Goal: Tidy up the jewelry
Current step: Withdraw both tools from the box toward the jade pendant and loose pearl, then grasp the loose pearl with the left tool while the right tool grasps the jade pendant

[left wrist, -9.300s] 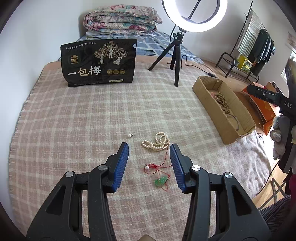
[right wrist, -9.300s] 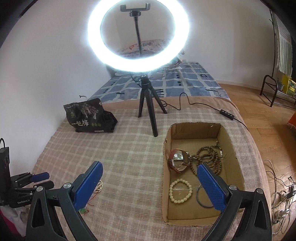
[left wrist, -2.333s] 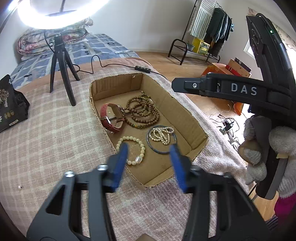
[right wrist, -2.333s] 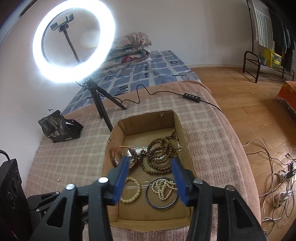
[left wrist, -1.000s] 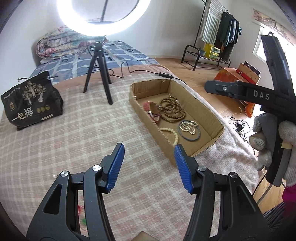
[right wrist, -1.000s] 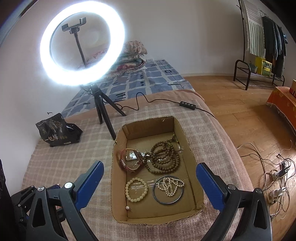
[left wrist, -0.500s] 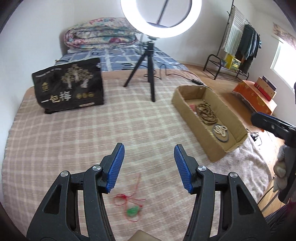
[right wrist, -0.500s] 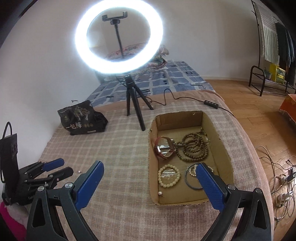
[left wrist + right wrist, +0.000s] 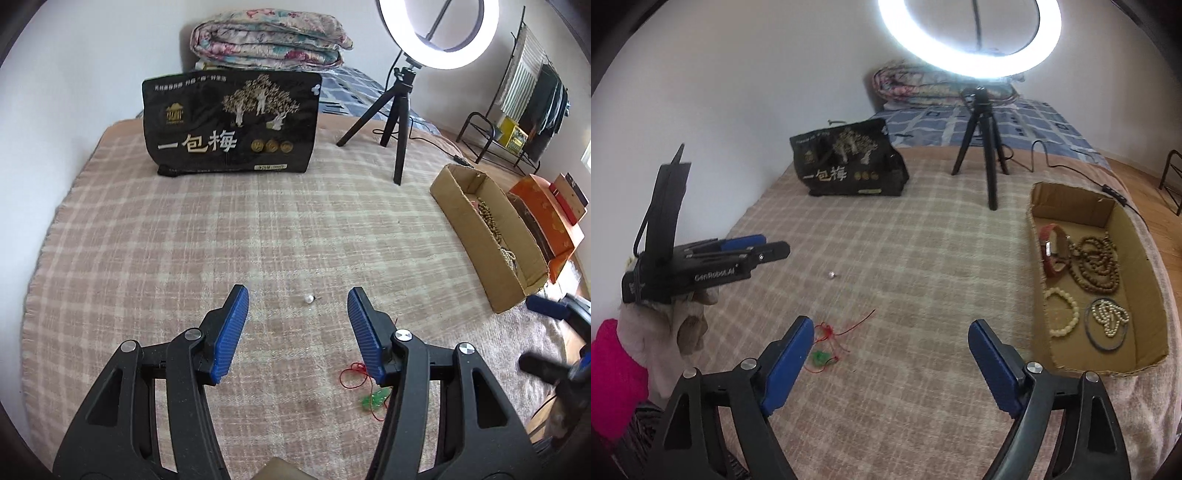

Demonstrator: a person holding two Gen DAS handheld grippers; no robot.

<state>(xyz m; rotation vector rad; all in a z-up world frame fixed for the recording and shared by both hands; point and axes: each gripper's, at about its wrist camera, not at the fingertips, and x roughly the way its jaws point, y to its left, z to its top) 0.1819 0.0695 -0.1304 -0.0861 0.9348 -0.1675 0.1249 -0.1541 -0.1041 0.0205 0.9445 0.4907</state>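
Observation:
A small pearl earring (image 9: 308, 298) lies on the checked blanket, just ahead of my open, empty left gripper (image 9: 297, 321); it also shows in the right wrist view (image 9: 831, 274). A green pendant on red cord (image 9: 373, 397) lies by the left gripper's right finger, and beside the left finger of my open, empty right gripper (image 9: 892, 354) in the right wrist view (image 9: 822, 357). The cardboard box (image 9: 1145, 295) at the right holds a red watch (image 9: 1051, 254), brown prayer beads (image 9: 1097, 264), a cream bracelet (image 9: 1062, 312), and a pearl necklace (image 9: 1110, 317) in a dark bangle.
A black snack bag (image 9: 231, 123) stands at the back of the bed. A ring light on a tripod (image 9: 399, 110) stands at the back right, its cable trailing past the box. A folded quilt (image 9: 266, 44) lies behind. An orange box (image 9: 546, 218) sits beyond the cardboard box.
The pearl necklace that lay on the blanket is now in the box. My left gripper has swung back from the box to the blanket, over the earring. My right gripper has turned left toward the pendant.

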